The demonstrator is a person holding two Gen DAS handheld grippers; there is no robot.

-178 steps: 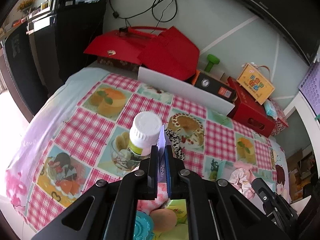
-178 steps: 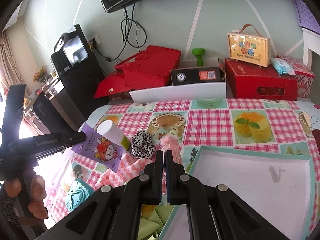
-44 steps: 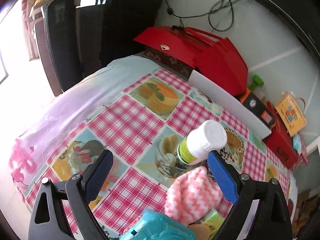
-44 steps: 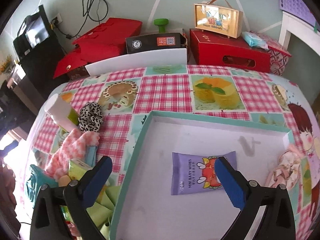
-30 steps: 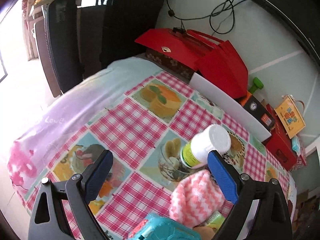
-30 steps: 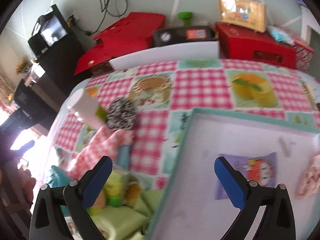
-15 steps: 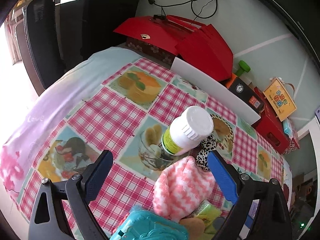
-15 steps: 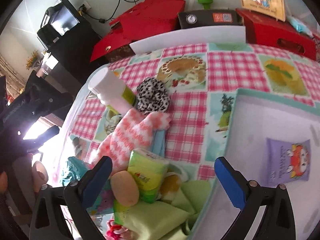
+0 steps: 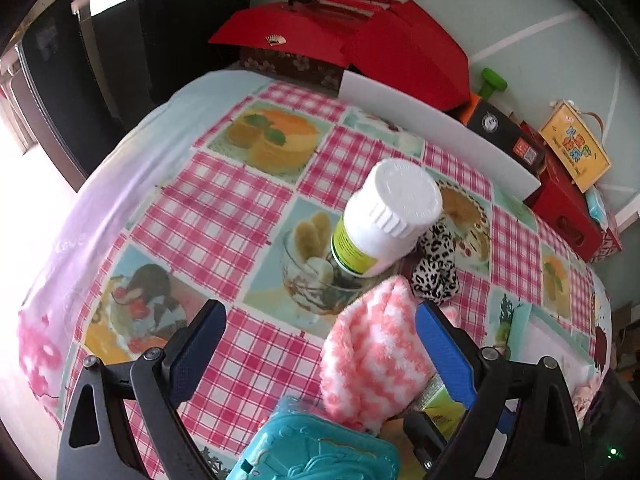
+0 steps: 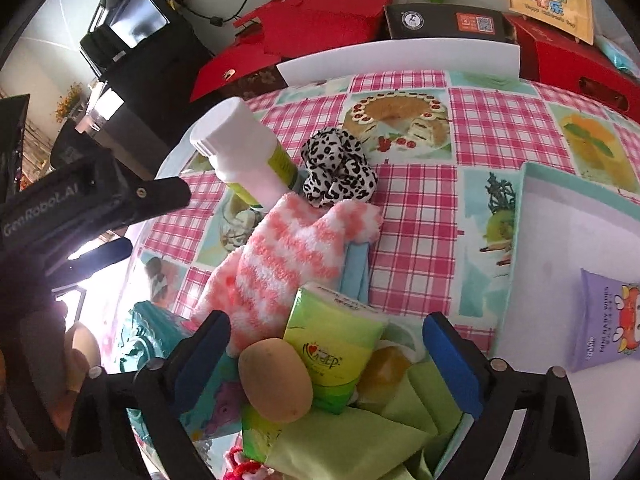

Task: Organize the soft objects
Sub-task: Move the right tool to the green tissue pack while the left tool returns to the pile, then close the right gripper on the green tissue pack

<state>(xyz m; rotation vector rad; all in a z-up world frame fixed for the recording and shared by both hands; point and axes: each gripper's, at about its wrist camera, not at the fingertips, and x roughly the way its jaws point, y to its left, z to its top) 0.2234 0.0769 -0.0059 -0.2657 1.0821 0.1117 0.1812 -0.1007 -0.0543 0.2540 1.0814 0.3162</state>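
A pink-and-white fuzzy sock (image 10: 288,260) lies in a pile on the checked tablecloth, beside a leopard-print scrunchie (image 10: 340,168) and a tilted white bottle (image 10: 240,152). My right gripper (image 10: 326,360) hovers over the pile with its jaws closing. A green tissue pack (image 10: 340,344) and a brown egg-shaped thing (image 10: 276,380) sit between the pads, untouched. My left gripper (image 9: 320,344) is open, and the sock (image 9: 372,352) lies just inside its right finger. A purple wipes packet (image 10: 612,328) lies in the teal-rimmed tray (image 10: 520,220).
A teal plastic toy (image 9: 316,448) and green cloths (image 10: 360,432) lie at the near edge of the pile. A blue cloth (image 10: 356,268) peeks from under the sock. Red boxes (image 9: 400,52) and a white board (image 9: 440,128) line the far table edge.
The right gripper has swung left from over the tray to over the pile and dropped closer. The left gripper has moved nearer the sock and bottle. Both stay wide.
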